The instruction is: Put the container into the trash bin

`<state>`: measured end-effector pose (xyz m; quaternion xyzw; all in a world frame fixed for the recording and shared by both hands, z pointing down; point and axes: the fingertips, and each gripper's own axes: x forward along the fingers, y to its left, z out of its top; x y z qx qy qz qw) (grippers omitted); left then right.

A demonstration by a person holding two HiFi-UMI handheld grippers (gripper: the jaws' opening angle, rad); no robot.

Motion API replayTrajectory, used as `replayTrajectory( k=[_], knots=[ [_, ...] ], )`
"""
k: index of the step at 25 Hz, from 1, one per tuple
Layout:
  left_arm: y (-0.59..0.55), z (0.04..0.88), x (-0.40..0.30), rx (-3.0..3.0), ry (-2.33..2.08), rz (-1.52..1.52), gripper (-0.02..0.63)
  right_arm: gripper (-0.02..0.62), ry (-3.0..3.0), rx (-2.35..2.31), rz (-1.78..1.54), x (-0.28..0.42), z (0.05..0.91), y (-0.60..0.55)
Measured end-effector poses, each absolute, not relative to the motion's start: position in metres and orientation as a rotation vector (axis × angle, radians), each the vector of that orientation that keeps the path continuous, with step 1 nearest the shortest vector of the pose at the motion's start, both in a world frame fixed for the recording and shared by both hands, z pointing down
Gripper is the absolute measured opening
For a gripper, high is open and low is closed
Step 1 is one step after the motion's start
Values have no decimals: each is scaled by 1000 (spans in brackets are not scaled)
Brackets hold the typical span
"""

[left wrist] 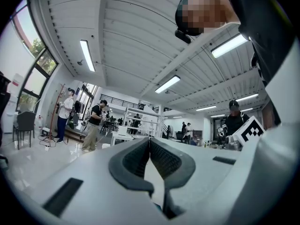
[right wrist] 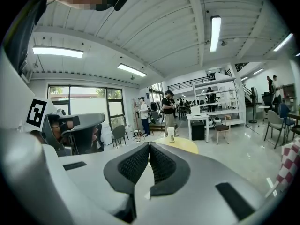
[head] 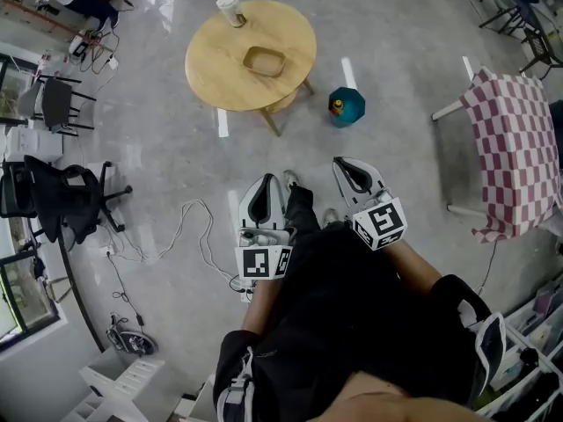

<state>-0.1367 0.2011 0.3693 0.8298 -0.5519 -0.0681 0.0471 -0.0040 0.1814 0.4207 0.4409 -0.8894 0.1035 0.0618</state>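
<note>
Nearest, the left hand-held gripper point(head: 264, 187) and the right hand-held gripper point(head: 350, 172) are both on the near side of the round wooden table point(head: 211, 69), well apart from it. Each has its jaws closed together, with nothing between them. The container point(head: 230, 9), a white lidded cup, stands upright at the table's far edge, long axis vertical, lid up. Its greenish label is too small to read. A teal trash bin point(head: 347, 106) stands on the floor just beside the table's right side.

Left gripper point(head: 266, 183), right gripper point(head: 339, 163) side by side, held out front — fingers point(right wrist: 132, 164) together, nothing between.
</note>
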Motion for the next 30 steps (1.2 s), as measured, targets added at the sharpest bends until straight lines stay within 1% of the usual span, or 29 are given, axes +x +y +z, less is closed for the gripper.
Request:
replayTrajectory(
  k=[9, 14, 23, 30],
  knots=[
    [98, 355, -185, 2572, -1606, -257, 11, 26, -2658, 1374, 277, -56, 407, 77],
    [57, 360, -206, 2596, -1539, -262, 11, 27, -2632, 1377, 304, -84, 415, 34],
    [4, 377, -233, 2545, -1536, -240, 11, 26, -2566, 1318, 285, -100, 435, -28],
    [-40, 387, -240, 2471, -1635, -229, 11, 28, -2568, 1206, 244, -102, 456, -97]
  ],
)
